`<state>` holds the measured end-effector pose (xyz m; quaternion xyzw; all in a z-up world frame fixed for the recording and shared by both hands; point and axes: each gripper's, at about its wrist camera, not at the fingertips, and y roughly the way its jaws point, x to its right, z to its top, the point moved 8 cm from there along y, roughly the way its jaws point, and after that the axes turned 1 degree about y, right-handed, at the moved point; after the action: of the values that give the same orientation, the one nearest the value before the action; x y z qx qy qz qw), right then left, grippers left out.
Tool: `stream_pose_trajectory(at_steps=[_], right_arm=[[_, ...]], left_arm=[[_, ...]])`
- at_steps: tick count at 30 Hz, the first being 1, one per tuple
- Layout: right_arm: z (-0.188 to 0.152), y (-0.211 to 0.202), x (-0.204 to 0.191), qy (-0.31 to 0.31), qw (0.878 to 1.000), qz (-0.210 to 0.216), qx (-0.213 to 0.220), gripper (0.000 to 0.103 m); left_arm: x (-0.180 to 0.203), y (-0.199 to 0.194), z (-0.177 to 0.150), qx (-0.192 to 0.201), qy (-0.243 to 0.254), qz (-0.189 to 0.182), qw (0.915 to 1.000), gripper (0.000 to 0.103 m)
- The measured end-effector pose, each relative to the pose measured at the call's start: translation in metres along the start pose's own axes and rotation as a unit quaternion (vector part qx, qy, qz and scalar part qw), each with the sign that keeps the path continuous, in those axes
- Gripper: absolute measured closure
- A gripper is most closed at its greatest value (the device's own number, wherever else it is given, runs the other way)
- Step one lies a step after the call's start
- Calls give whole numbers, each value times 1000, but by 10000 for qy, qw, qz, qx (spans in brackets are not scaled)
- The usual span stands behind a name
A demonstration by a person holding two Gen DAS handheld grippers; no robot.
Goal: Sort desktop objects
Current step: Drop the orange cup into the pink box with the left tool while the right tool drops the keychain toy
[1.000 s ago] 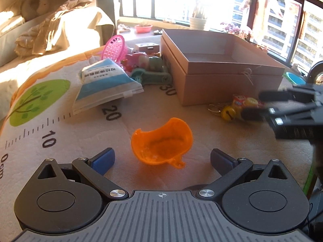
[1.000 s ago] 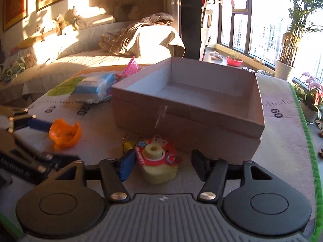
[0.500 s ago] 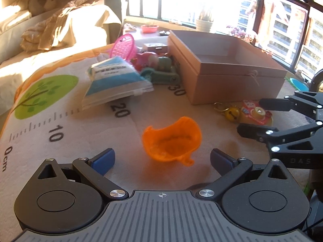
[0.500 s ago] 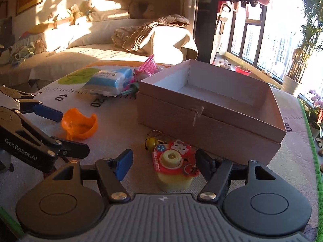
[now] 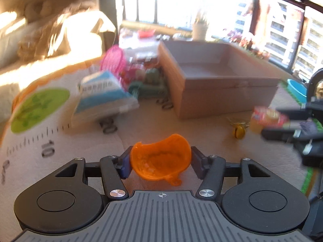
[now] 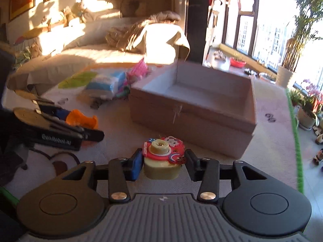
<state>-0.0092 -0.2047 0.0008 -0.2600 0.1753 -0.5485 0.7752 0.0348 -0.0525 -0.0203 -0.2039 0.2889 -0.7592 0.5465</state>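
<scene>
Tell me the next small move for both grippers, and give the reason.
Probably lift both and carry them toward the open box. The left gripper is closing around the orange cup, the right gripper around the toy camera; the box looks empty.

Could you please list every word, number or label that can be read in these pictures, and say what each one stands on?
"10", "20": ruler scale printed on the mat.
A further number by the cardboard box, on the mat: blurred, looks like "30".
Mark at the scale's start: cut off, unreadable.
Dark characters on the blue and white packet: blurred.
White lettering on the left gripper: blurred.
Lettering on the red rim of the toy camera: too small.
</scene>
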Motion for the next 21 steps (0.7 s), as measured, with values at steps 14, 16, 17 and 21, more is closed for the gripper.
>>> stream_pose_trajectory(at_steps=[14, 16, 17, 21], right_arm=[[112, -13, 83, 368, 9919, -671, 1013, 60], [112, 8, 90, 443, 9936, -667, 800, 60], [111, 17, 92, 467, 9943, -667, 687, 60], [95, 49, 93, 515, 9969, -571, 190, 60]], left_arm=[[60, 27, 122, 1108, 911, -443, 9887, 40], [70, 50, 132, 1044, 1013, -454, 9883, 40], [74, 59, 133, 1022, 1016, -501, 9883, 39], [63, 53, 123, 917, 580, -811, 9908, 21]])
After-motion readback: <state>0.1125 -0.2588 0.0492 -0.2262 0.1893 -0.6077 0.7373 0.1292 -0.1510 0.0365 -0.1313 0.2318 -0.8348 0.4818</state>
